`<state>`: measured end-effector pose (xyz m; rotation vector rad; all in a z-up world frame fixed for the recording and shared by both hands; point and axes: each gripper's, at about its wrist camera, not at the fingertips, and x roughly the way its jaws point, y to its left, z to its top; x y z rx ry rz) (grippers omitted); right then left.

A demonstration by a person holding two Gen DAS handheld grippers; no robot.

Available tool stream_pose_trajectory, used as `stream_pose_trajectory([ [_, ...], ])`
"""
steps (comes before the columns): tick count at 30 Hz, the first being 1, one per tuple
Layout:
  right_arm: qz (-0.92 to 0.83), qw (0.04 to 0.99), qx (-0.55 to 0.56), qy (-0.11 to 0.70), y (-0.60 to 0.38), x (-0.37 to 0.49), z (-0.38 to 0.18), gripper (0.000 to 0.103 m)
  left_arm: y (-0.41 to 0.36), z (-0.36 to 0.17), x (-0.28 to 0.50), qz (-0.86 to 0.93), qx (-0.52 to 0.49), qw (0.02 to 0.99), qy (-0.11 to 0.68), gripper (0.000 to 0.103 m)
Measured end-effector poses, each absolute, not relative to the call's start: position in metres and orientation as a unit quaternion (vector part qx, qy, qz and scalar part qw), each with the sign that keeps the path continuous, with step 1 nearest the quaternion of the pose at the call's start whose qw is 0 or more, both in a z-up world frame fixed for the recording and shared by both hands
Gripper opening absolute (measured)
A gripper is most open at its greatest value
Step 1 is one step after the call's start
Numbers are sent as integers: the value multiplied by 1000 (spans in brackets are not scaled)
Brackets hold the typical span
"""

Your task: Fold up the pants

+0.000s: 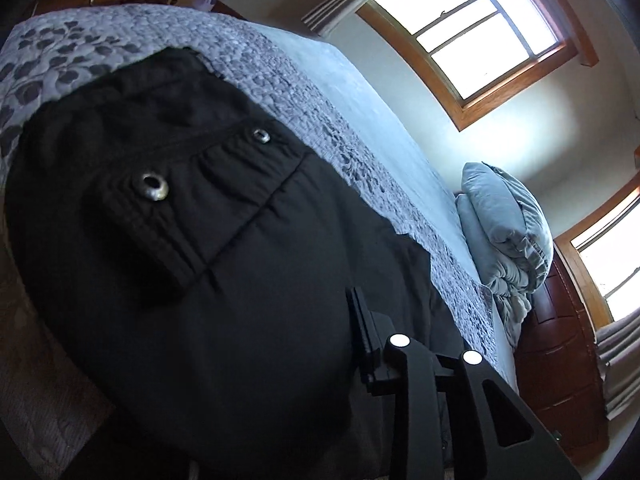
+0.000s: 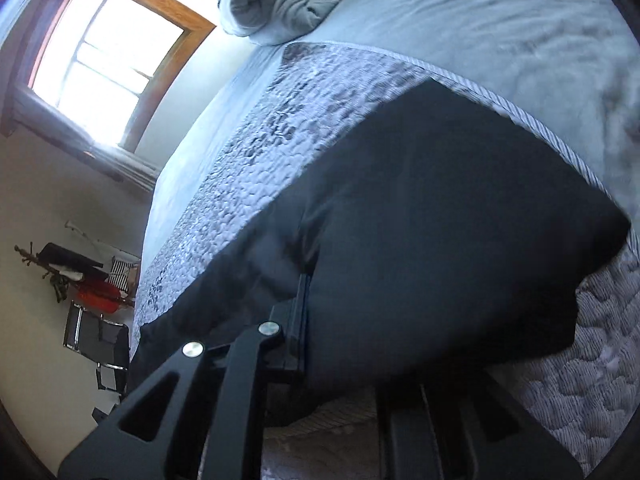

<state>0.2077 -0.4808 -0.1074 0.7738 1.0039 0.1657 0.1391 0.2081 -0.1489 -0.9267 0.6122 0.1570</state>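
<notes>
Shows black pants (image 1: pixel 200 240) lying across the patterned quilt (image 1: pixel 280 64) of a bed, near the quilt's front edge. Seen from the left wrist: a gathered waistband with two metal eyelets (image 1: pixel 151 186), facing up at the end of the garment towards the quilt's leaf-printed corner. Seen from the right wrist: the other end of the dark cloth, reaching back as far as the quilt's striped border and ending in a smooth rounded edge (probably a fold, though no hem or leg opening shows to confirm it).

Left claw (image 1: pixel 404 344): low over the cloth at the quilt's front edge, one finger visible and the other lost against the black fabric. Cannot tell whether parted or pinching.

Right claw (image 2: pixel 298 312): closed tight, with a crease of the pants running out from its tips, so apparently clamped on a pinch of the fabric at the quilt's front edge.

Beyond the quilt, on the bare sheet: a bunched grey duvet (image 1: pixel 504 232), well apart from the pants.

Judged as somewhere in the middle of the job. Appears already flattened, with the legs seemingly laid together into one broad slab instead of two separate legs. Not yet a compact bundle: waistband exposed, cloth spanning a good part of the quilt. Likely left to do: bringing one end over the other, then smoothing the result.
</notes>
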Motion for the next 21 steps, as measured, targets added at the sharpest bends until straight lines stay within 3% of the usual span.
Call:
stream_pose_trajectory([
  [3, 75, 792, 375, 476, -488, 202, -127, 15, 219, -161, 128, 60, -478, 824, 298, 41],
  [5, 69, 786, 376, 485, -491, 199, -135, 38, 231, -167, 125, 53, -504, 806, 304, 42],
  [7, 76, 780, 391, 483, -495, 197, -142, 39, 240, -171, 120, 57, -528, 787, 313, 48],
  [10, 91, 773, 402, 482, -495, 195, -144, 57, 250, -177, 113, 65, -558, 767, 310, 54],
  [12, 85, 771, 410, 480, -493, 198, -141, 53, 253, -180, 108, 69, -566, 763, 304, 55],
  [14, 81, 779, 388, 485, -489, 199, -140, 28, 252, -178, 106, 72, -555, 771, 305, 54],
  [16, 98, 781, 393, 475, -487, 194, -132, 15, 251, -171, 104, 79, -540, 781, 304, 51],
  [21, 118, 782, 403, 460, -491, 180, -113, 12, 261, -140, 87, 100, -505, 810, 279, 50],
])
